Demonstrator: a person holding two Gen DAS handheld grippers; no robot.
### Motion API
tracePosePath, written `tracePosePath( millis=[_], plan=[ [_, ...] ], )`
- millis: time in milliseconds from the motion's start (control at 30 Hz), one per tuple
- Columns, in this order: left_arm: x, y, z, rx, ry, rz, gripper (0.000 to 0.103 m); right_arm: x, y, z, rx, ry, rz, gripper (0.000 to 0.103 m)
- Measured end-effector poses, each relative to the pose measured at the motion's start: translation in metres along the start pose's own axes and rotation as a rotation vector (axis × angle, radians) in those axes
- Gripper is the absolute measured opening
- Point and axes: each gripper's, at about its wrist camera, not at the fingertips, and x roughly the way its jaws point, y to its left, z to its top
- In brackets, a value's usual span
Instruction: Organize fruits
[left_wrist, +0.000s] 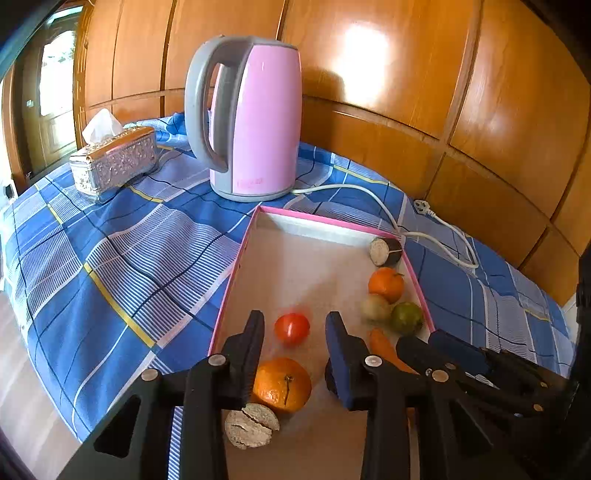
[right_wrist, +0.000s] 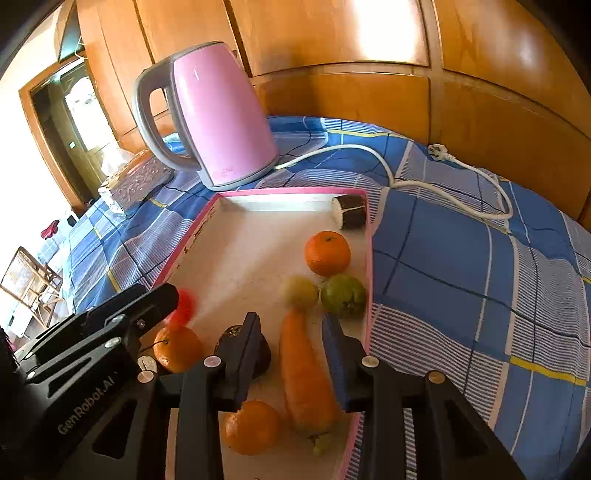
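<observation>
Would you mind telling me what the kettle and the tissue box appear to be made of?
The kettle looks like glossy pink plastic or painted metal, given its smooth sheen, with a matte grey plastic-looking handle. The tissue box seems to be embossed silvery metal, or metallised plastic: its raised pattern glints.

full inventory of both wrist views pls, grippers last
kettle: 1, pink/grey, behind tray
tissue box: 1, silver, far left
plug cord: 1, white, unplugged, on cloth
tablecloth: 1, blue check
tray: 1, pink rim
oranges: 3, in tray
tomato: 1, red, in tray
green fruit: 1, right rim
yellowish fruit: 1, touching green fruit
carrot: 1, orange, in tray
eggplant pieces: 2 clear, dark skin
left gripper: open, empty
right gripper: open, straddling carrot
</observation>
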Motion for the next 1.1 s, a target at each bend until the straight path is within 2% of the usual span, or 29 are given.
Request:
tracePosePath(
  millis=[733, 900, 1100],
  plan=[
    [-0.024, -0.007, -0.016, 0.009, -0.013, 0.002, 0.039, -0.029, -0.002, -0.019, 0.025, -0.041, -0.089, 0.036],
    [-0.031, -0.008, -0.019, 0.014, -0.020, 0.005, 0.042, -0.037, 0.000, -0.024, 0.020, -0.056, -0.106, 0.036],
    [-0.042, -0.008, -0.025, 0.020, -0.036, 0.016, 0.052, -0.048, -0.003, -0.033, 0.032, -0.081, -0.136, 0.036]
  ],
)
